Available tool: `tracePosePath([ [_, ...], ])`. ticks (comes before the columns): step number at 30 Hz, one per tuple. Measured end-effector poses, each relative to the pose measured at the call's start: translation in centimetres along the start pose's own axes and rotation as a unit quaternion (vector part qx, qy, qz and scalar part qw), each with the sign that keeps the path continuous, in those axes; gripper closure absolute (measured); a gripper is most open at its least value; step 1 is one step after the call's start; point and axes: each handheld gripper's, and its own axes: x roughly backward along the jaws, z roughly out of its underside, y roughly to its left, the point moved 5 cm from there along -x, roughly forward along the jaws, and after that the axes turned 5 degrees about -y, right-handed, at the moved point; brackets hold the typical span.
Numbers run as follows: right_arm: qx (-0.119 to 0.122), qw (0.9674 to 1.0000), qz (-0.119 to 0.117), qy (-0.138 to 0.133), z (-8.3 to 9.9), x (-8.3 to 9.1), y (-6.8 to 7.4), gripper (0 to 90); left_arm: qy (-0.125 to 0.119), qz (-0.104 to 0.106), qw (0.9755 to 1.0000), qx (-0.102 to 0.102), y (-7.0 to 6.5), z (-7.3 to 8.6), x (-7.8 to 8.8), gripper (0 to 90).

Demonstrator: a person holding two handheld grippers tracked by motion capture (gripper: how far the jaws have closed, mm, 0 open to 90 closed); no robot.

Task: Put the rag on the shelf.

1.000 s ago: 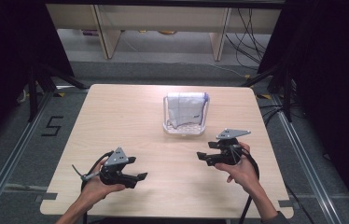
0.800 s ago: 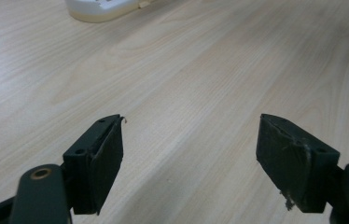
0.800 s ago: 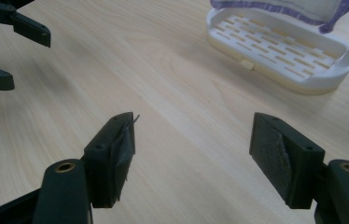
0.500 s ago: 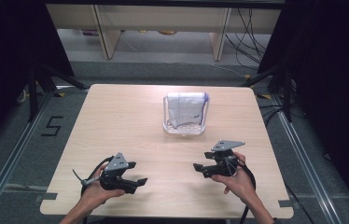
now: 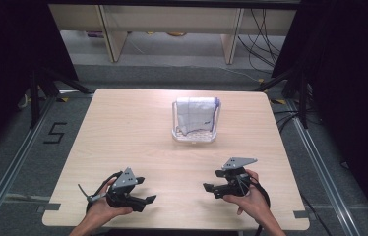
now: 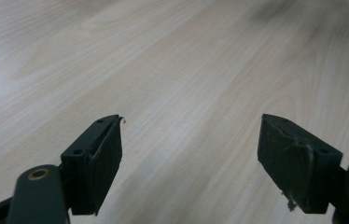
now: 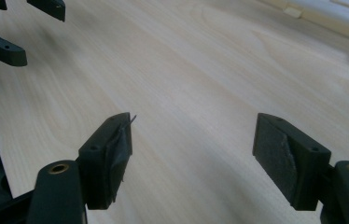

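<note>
While both grippers rest low at near worktop (image 5: 123,128) edge, jaws apart and empty, rack with cloth (image 5: 195,120) lies well ahead; right gripper (image 5: 210,189) nearer than left gripper (image 5: 147,200).

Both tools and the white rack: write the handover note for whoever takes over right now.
Left tool: open, holds nothing, low over the near left part of the table.
Right tool: open, holds nothing, near right, pointing toward the left tool.
White rack: at the far middle of the table, with a white cloth draped in it, apart from both tools.
Done: nothing that can be told from here.
Left: probably reach forward to the rack and cloth; neither tool is near them.
</note>
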Motion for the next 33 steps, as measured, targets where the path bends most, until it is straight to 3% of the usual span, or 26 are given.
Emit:
tracePosePath([
  [5, -0.005, 1.0000, -0.002, 0.007, 0.9, 0.4, 0.3, 28.5, 0.012, 0.011, 0.9998, -0.006, -0.8, 0.4, 0.2, 21.5],
  [6, -0.005, 1.0000, 0.000, 0.006, 0.9, 0.5, 0.4, 28.5, 0.020, 0.005, 0.9996, -0.019, -0.7, 0.6, 0.3, 21.5],
  [10, -0.001, 1.0000, 0.000, 0.008, 1.5, 0.9, 0.6, 28.3, 0.015, 0.005, 0.9998, -0.009, -1.1, 0.8, 0.6, 21.4],
  [11, -0.022, 0.9996, -0.003, 0.017, 1.8, 1.0, 1.0, 28.2, 0.013, 0.010, 0.9998, -0.012, -1.1, 0.8, 0.6, 21.3],
  [12, -0.004, 1.0000, 0.000, 0.009, 1.8, 1.0, 0.7, 28.2, 0.013, 0.010, 0.9998, -0.012, -1.1, 0.8, 0.6, 21.3],
  [13, -0.005, 0.9999, -0.001, 0.011, 2.0, 1.2, 0.8, 28.1, 0.009, 0.007, 0.9999, -0.007, -1.3, 0.9, 0.7, 21.2],
  [16, -0.009, 0.9999, -0.001, 0.011, 2.4, 1.3, 0.9, 27.7, 0.019, 0.010, 0.9996, -0.017, -1.3, 1.2, 0.9, 21.2],
  [28, -0.014, 0.9995, 0.001, 0.027, 4.5, 2.2, 1.3, 24.2, 0.036, 0.012, 0.9990, -0.024, -2.1, 2.1, 0.9, 20.7],
  [30, -0.013, 0.9995, 0.004, 0.027, 4.6, 2.2, 1.4, 24.0, 0.044, 0.010, 0.9987, -0.024, -2.1, 2.2, 1.0, 20.7],
  [31, -0.012, 0.9999, 0.004, 0.012, 4.6, 2.0, 1.4, 23.8, 0.044, 0.010, 0.9987, -0.024, -2.1, 2.2, 1.0, 20.8],
  [33, -0.010, 0.9995, 0.002, 0.028, 4.7, 2.1, 1.4, 23.6, 0.038, 0.008, 0.9988, -0.028, -1.9, 2.1, 1.0, 20.8],
])
